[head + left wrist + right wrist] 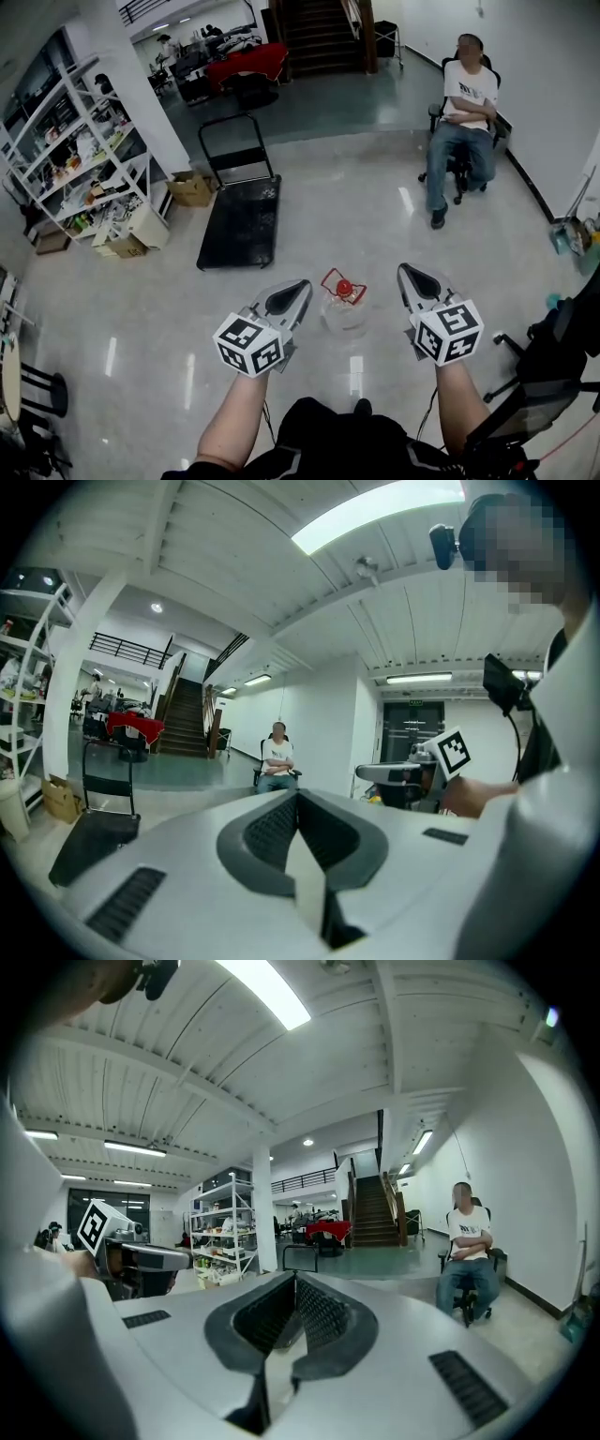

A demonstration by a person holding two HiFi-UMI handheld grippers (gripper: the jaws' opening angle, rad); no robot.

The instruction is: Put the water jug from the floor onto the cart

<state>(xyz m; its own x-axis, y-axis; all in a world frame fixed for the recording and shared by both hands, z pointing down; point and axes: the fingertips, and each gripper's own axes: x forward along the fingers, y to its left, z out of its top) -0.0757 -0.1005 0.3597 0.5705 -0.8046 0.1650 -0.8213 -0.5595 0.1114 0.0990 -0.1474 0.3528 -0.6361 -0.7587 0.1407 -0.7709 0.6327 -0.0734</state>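
Two grey grippers are closest, the left gripper [298, 286] and the right gripper [408, 274]. Each has its jaws shut together with nothing in them. The clear plastic water jug with a red cap [344, 305] stands on the shiny floor between them. Open floor lies between it and the flat black cart [239, 225], further off to the left. A white metal shelf [84, 159] and brown cardboard boxes [192, 187] stand beside the cart. A person on an office chair [464, 122] sits far right.
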